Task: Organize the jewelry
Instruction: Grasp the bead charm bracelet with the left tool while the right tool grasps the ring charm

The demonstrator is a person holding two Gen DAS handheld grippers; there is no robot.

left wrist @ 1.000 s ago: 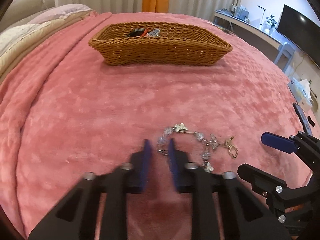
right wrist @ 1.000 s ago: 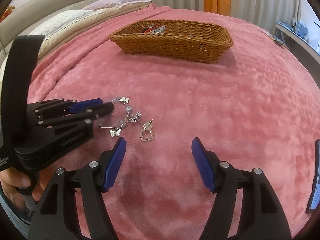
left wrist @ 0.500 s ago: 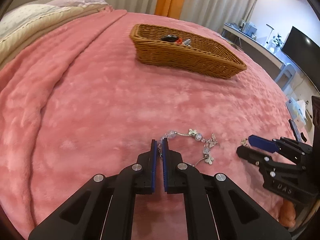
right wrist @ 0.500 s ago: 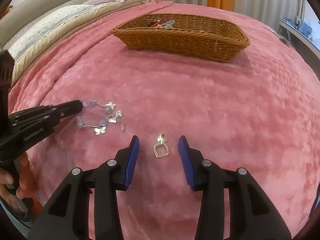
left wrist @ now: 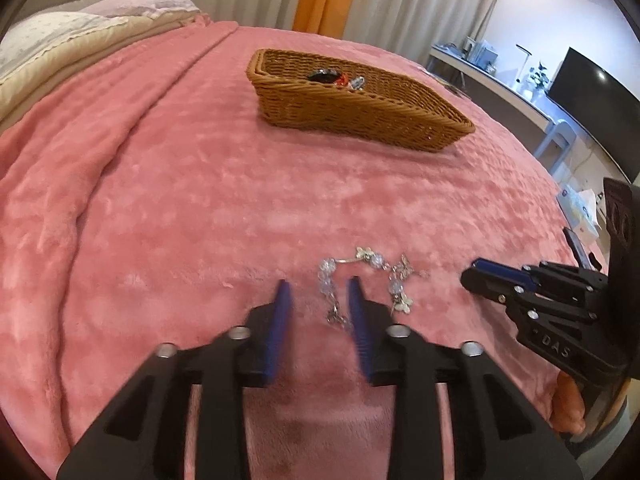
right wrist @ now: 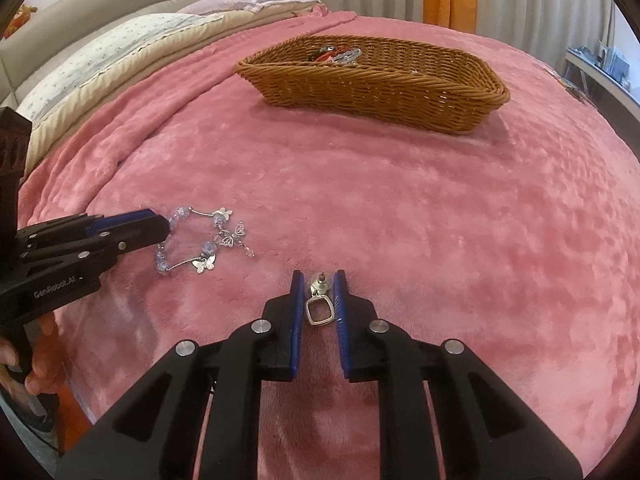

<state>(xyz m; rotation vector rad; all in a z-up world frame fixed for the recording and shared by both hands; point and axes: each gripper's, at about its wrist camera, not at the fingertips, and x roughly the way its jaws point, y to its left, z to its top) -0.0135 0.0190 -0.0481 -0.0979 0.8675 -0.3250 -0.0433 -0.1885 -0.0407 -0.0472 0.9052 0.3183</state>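
The left gripper [right wrist: 160, 226], marked "GenRobot.AI", has just opened around the bracelet [left wrist: 360, 280]; the right gripper [right wrist: 318, 280] has been closing, narrow, on the earring [right wrist: 319, 304].

Each fisheye camera sits just behind its own claw, tilted down and close over the pink blanket [left wrist: 200, 200], both facing the wicker basket [left wrist: 360, 120] at the far side, and both share the beaded bracelet [right wrist: 200, 240] and the other claw.

Left gripper [left wrist: 318, 294]: pointing steeply down, jaws just opened, parted either side of the bracelet's [left wrist: 362, 276] clasp end. Right gripper [right wrist: 318, 294]: steeply down, right of the bracelet, jaws just narrowed around an earring [right wrist: 319, 304].
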